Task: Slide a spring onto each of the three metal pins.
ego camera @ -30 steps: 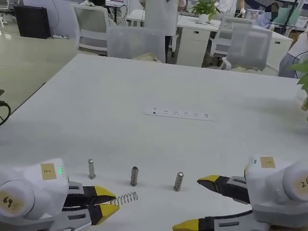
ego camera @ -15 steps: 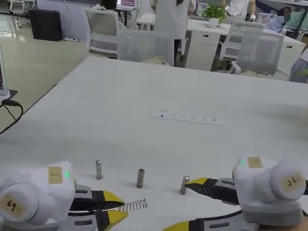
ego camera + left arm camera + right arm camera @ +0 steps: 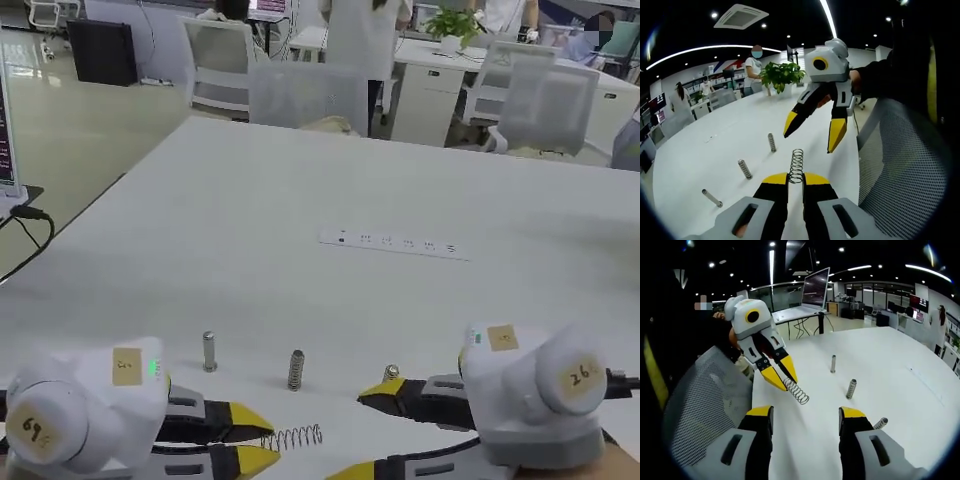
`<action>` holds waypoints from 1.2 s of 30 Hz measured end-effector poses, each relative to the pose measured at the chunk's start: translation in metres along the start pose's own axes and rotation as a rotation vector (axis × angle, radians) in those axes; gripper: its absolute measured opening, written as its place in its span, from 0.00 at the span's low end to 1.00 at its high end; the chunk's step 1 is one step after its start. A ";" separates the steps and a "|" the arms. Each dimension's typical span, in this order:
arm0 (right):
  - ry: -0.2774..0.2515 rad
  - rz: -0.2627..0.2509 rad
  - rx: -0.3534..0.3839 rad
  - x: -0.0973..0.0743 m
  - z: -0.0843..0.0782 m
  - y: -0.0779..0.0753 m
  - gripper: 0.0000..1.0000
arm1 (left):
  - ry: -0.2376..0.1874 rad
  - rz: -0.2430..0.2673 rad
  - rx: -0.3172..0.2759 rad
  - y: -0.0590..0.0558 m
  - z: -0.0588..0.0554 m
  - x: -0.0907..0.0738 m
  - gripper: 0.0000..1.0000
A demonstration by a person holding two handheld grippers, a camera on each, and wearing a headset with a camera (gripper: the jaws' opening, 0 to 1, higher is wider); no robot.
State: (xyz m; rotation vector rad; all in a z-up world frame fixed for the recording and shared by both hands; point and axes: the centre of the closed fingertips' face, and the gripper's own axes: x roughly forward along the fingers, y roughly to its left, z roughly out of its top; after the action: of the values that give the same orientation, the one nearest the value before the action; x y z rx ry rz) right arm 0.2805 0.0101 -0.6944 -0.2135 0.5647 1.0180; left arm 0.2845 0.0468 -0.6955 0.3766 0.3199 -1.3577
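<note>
right gripper (image 3: 350,435), nearer pin 3 (image 3: 391,373) (spring (image 3: 298,436) clamped)

Three pins (image 3: 209,351) in a row on table (image 3: 300,180), power strip (image 3: 394,243) behind, spring (image 3: 297,436) in my left gripper (image 3: 268,445) before them, right gripper (image 3: 348,436) alongside.
</note>
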 end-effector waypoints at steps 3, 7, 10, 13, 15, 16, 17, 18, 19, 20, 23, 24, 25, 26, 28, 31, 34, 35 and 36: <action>0.003 0.017 -0.005 0.003 0.000 0.003 0.47 | -0.001 -0.011 0.005 -0.003 0.002 0.001 0.02; 0.003 0.048 -0.003 0.006 0.001 0.010 0.44 | -0.005 -0.025 0.010 -0.007 0.004 0.001 0.03; 0.011 0.063 -0.008 0.007 -0.001 0.013 0.39 | -0.007 -0.038 0.012 -0.010 0.005 0.001 0.03; 0.015 0.070 -0.022 0.008 -0.002 0.015 0.36 | -0.007 -0.050 0.019 -0.013 0.006 0.002 0.03; 0.023 0.074 -0.033 0.008 -0.003 0.016 0.31 | -0.006 -0.058 0.023 -0.015 0.007 0.003 0.03; 0.021 0.080 -0.029 0.008 -0.003 0.017 0.30 | -0.007 -0.060 0.024 -0.016 0.007 0.003 0.03; 0.018 0.083 -0.027 0.008 -0.003 0.018 0.30 | -0.007 -0.062 0.025 -0.016 0.008 0.003 0.03; 0.017 0.085 -0.028 0.008 -0.003 0.018 0.30 | -0.008 -0.065 0.026 -0.017 0.008 0.004 0.03; 0.019 0.087 -0.030 0.008 -0.003 0.019 0.29 | -0.008 -0.067 0.026 -0.017 0.008 0.004 0.02; 0.021 0.092 -0.030 0.008 -0.003 0.020 0.27 | -0.009 -0.069 0.027 -0.018 0.009 0.004 0.02; 0.021 0.102 -0.029 0.009 -0.004 0.022 0.23 | -0.011 -0.075 0.028 -0.019 0.009 0.004 0.02; 0.022 0.107 -0.028 0.009 -0.004 0.023 0.22 | -0.013 -0.077 0.029 -0.020 0.010 0.004 0.02; 0.022 0.111 -0.029 0.009 -0.005 0.024 0.21 | -0.015 -0.079 0.029 -0.021 0.010 0.004 0.02; 0.023 0.114 -0.028 0.009 -0.005 0.025 0.20 | -0.016 -0.080 0.029 -0.021 0.011 0.004 0.02; 0.030 0.120 -0.029 0.009 -0.006 0.026 0.16 | -0.018 -0.082 0.030 -0.021 0.011 0.004 0.02; 0.030 0.119 -0.034 0.008 -0.006 0.026 0.12 | -0.012 -0.088 0.031 -0.022 0.010 0.004 0.03; 0.031 0.117 -0.042 0.006 -0.004 0.026 0.10 | -0.012 -0.089 0.032 -0.023 0.009 0.004 0.02; 0.035 0.116 -0.052 0.005 -0.003 0.027 0.10 | -0.013 -0.088 0.032 -0.023 0.009 0.005 0.02; 0.035 0.114 -0.058 0.005 -0.002 0.027 0.10 | -0.012 -0.087 0.030 -0.023 0.009 0.005 0.02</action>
State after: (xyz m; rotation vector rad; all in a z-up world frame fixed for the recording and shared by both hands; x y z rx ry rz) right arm 0.2587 0.0275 -0.6966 -0.2525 0.5845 1.1443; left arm 0.2632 0.0350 -0.6910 0.3830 0.3089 -1.4507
